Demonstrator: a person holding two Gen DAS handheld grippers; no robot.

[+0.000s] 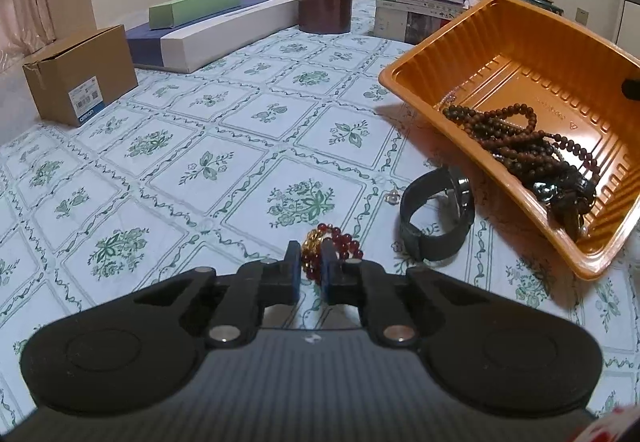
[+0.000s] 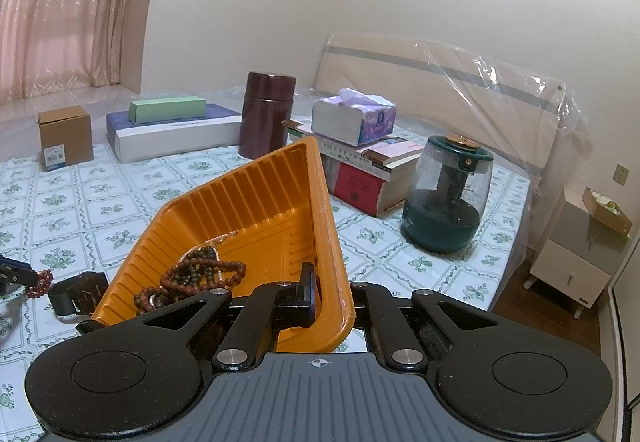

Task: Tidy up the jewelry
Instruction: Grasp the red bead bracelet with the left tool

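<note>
Hand-held gripper, left (image 1: 311, 262): you are closing its blue pads on the red bead bracelet (image 1: 334, 248), which is lying on the floral surface (image 1: 224, 130) just beside the black watch (image 1: 438, 220). The jaws are standing narrow, with the gold-coloured section of the bracelet between them, and the pads appear to be pressing only on that part; the remaining beads are hanging outside the grip. Judged risk: the strand is likely to swing or slip out on lifting, since round beads are giving the pads little purchase. A trailing loop could also snag the watch strap and drag it along.

Your right hand-held gripper (image 2: 320, 292) is clamping the near wall of the orange tray (image 2: 256, 194), holding it tilted with its far end raised. The brown bead necklaces (image 2: 192, 274) are gathering toward the low end. Judged risk: the thin plastic wall could flex or slide from the pads, and any steeper tilt could spill the contents onto the surface.
</note>
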